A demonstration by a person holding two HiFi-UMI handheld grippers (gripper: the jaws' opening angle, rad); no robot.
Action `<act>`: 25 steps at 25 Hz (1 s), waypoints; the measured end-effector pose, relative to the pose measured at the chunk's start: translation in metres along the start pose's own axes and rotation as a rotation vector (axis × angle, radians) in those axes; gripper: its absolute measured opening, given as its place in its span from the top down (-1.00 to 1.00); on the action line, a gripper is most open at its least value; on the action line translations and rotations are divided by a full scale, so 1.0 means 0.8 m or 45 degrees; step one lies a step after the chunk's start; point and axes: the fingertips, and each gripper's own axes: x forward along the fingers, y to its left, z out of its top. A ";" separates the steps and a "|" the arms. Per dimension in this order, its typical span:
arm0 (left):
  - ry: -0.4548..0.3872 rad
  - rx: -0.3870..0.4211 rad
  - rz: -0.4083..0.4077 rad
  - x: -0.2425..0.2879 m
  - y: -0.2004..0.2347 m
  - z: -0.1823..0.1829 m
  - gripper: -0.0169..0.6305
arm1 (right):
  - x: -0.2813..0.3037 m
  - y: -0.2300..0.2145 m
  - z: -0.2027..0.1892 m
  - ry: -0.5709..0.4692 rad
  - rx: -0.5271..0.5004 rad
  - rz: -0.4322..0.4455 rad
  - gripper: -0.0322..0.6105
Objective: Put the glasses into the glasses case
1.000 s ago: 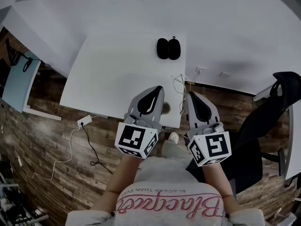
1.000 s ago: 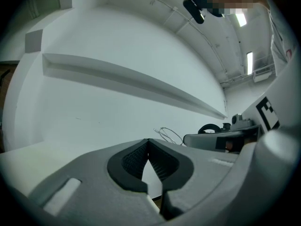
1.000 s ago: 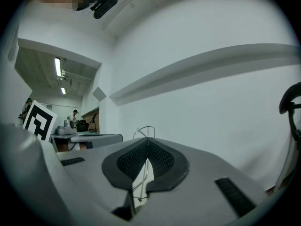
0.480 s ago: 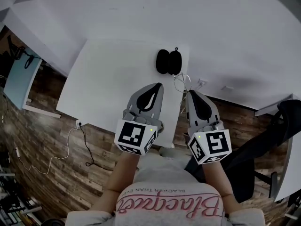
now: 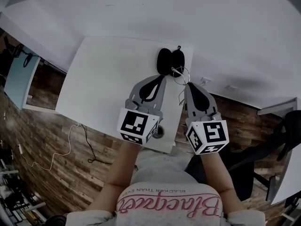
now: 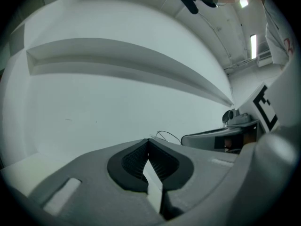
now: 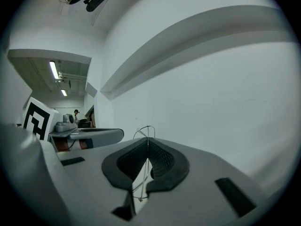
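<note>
Glasses (image 5: 180, 73): thin wire frame, pale, hard to make out against the white; only a rounded rim loop and some fine wire show clearly. They are held by the right gripper (image 5: 188, 84), whose fingers are pinched together on a strand of the frame. In the right gripper view that wire (image 7: 142, 132) runs up through the closed pads and loops out past the tips. In the head view the glasses sit at the near right edge of the case (image 5: 169, 60), overlapping its rim; height above it cannot be judged. The case shows as two dark oval halves side by side, which I take to be open, with a small loop at its far end, lying toward the far right of the white table (image 5: 108, 79). The left gripper (image 5: 158, 78) is just beside the case's near edge, fingers closed with nothing between them, as its own view confirms (image 6: 148, 149). Progress, by my reading: pickup done, glasses brought to the case, not yet inside. Left to do: lower them into one half and release; perhaps close the lid.
</note>
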 end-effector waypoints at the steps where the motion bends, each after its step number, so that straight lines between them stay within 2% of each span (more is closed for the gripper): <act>1: 0.011 -0.004 -0.007 0.008 0.005 -0.004 0.93 | 0.009 -0.003 -0.003 0.007 0.009 -0.012 0.86; 11: 0.083 -0.086 -0.149 0.088 0.060 -0.056 0.93 | 0.097 -0.039 -0.040 0.117 0.058 -0.201 0.86; 17: 0.116 -0.133 -0.205 0.137 0.094 -0.092 0.93 | 0.161 -0.069 -0.086 0.208 0.109 -0.309 0.86; 25: 0.161 -0.198 -0.218 0.190 0.131 -0.144 0.93 | 0.222 -0.122 -0.152 0.339 0.150 -0.423 0.86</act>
